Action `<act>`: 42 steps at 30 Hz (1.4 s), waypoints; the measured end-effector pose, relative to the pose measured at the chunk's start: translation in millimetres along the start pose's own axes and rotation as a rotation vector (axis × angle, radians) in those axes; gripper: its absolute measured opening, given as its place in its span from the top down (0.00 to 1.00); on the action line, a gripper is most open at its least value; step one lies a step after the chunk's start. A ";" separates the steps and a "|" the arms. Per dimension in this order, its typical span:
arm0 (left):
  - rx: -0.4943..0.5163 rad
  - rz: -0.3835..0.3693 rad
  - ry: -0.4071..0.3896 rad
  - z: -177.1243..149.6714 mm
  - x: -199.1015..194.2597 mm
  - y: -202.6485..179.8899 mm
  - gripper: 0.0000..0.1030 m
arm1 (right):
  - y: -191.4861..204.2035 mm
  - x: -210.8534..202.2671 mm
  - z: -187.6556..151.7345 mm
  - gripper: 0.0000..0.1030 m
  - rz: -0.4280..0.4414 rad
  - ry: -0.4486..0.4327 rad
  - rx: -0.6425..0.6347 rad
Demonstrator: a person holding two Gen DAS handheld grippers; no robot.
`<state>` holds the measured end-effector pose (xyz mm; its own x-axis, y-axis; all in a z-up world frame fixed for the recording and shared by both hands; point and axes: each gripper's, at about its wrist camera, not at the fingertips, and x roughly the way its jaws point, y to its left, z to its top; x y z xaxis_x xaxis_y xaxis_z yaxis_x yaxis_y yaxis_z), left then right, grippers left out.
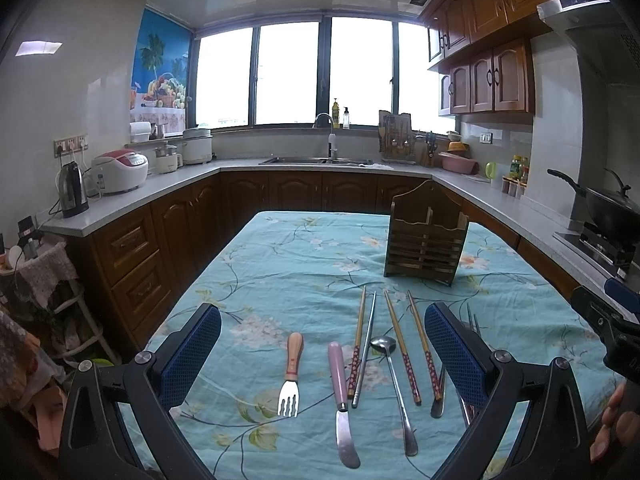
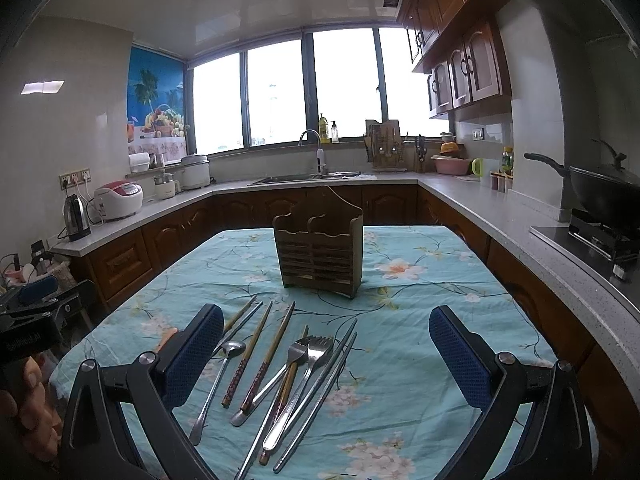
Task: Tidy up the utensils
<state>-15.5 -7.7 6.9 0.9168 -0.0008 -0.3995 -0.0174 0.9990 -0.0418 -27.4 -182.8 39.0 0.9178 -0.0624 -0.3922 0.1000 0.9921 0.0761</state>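
Utensils lie in a row on the blue floral tablecloth [image 1: 304, 264]. In the left wrist view I see a wooden-handled fork [image 1: 292, 372], a pink-handled knife [image 1: 340, 400], a long metal spoon [image 1: 394, 392] and several chopsticks [image 1: 402, 344]. A wooden utensil holder [image 1: 426, 240] stands upright behind them. My left gripper [image 1: 322, 356] is open and empty above the utensils. In the right wrist view, my right gripper [image 2: 326, 364] is open and empty over metal forks [image 2: 304, 364], chopsticks [image 2: 260, 356] and the spoon [image 2: 218, 384], with the holder [image 2: 320, 248] beyond.
Kitchen counters wrap around the table: kettle [image 1: 72, 190] and rice cooker [image 1: 120, 170] at left, sink [image 1: 320, 160] at the back, wok [image 1: 604, 204] on the stove at right. A rack with clutter [image 1: 44, 280] stands left of the table.
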 end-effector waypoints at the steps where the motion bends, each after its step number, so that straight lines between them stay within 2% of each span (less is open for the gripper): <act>1: 0.000 0.000 0.000 0.0 0.2 0.1 0.01 | -0.5 0.0 -0.1 0.00 0.002 0.000 0.001; 11: 0.000 -0.001 0.011 -0.7 3.6 0.5 0.01 | -0.1 0.3 0.0 0.00 0.004 0.001 0.004; 17: -0.012 -0.016 0.080 3.6 24.0 5.6 0.01 | -3.7 7.6 0.8 0.00 0.014 0.021 0.015; 23: 0.009 0.004 0.124 11.7 44.5 5.5 0.01 | -11.6 27.5 -1.1 0.00 0.007 0.078 0.041; 29: 0.009 -0.009 0.197 18.0 74.0 5.5 0.01 | -19.3 50.8 -4.7 0.01 0.016 0.142 0.066; 32: 0.024 -0.016 0.221 24.8 88.8 5.1 0.05 | -24.3 64.2 -5.3 0.01 0.030 0.172 0.088; 38: 0.040 -0.051 0.288 39.4 126.7 4.4 0.11 | -30.9 98.2 -6.3 0.20 0.037 0.255 0.111; 42: 0.045 -0.076 0.345 50.4 159.2 3.1 0.20 | -35.0 124.7 -6.6 0.31 0.050 0.313 0.133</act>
<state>150.5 -2.4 -10.7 0.7257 -0.0826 -0.6830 0.0704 0.9965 -0.0458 81.1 -224.5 -18.6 0.7627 0.0431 -0.6453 0.1258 0.9688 0.2134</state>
